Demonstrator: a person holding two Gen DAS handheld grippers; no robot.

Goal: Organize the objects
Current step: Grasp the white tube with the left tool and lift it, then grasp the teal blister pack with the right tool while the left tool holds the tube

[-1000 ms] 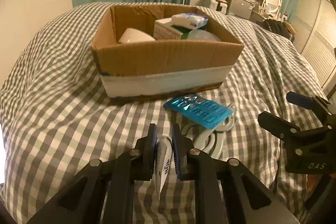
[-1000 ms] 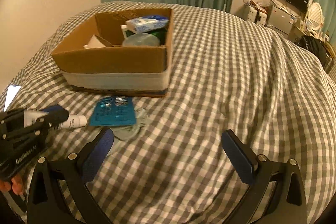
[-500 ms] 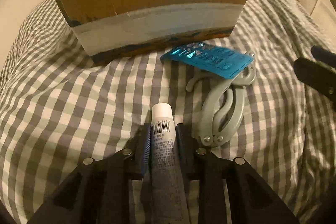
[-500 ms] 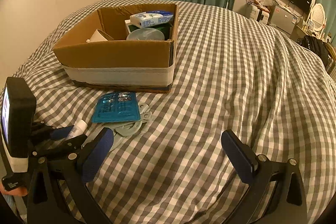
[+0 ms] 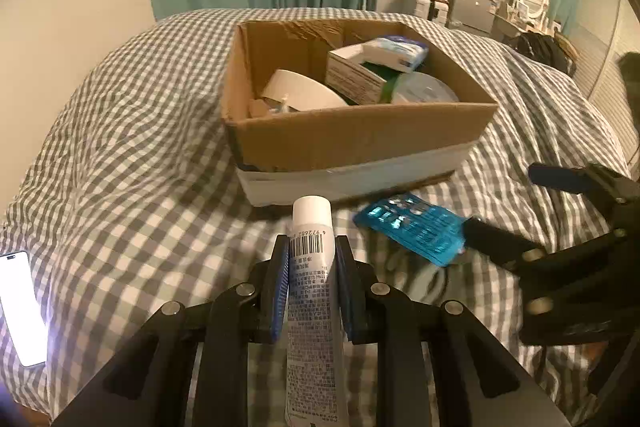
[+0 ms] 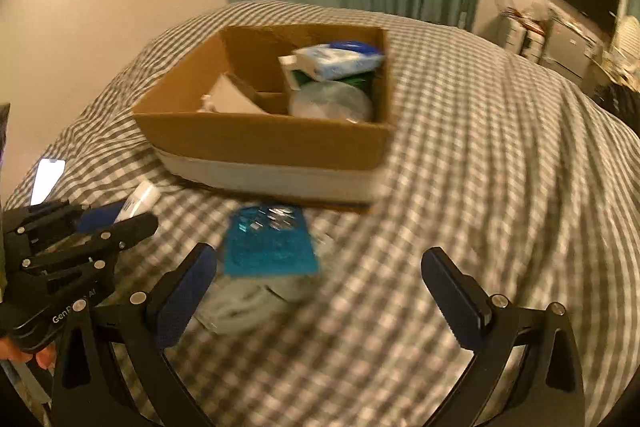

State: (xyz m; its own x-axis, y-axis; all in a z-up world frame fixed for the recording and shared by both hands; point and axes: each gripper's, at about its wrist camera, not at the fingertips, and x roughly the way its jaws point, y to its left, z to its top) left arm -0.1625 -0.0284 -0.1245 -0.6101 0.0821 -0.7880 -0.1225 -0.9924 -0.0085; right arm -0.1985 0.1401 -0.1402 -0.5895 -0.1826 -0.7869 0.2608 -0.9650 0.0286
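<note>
Carrying the tube (image 5: 311,291) to the box (image 5: 360,139) is the step in hand, I'd judge, w/ your left gripper (image 5: 312,279) pinching it mid-body: both fingers (image 5: 280,287) press on its sides, white cap pointing fwd at the box's near wall. Tube sits clear of the bed (image 5: 120,155), short of that wall. Keep the pinch firm but don't crush it; a soft tube can slide. Lift high enough that the cap clears the near rim, then lower over the box's near-left corner, where the most free room shows, and let go only once it's low inside.

Your right gripper (image 6: 316,291) has its fingers spread wide, nothing btw them, hovering over the blue blister pack (image 6: 268,247) near the box's front edge. Pack lies partly on a grey looped item (image 6: 240,303); view is blurred, can't tell what it is.

Box is open-topped, already holds a white curved piece (image 5: 304,93) at left, a small carton (image 5: 352,75) w/ a blue-white pack (image 5: 396,51) on top, and a round clear lid or tub (image 5: 424,89) at right. A lit phone (image 5: 20,307) lies at the bed's left edge.
</note>
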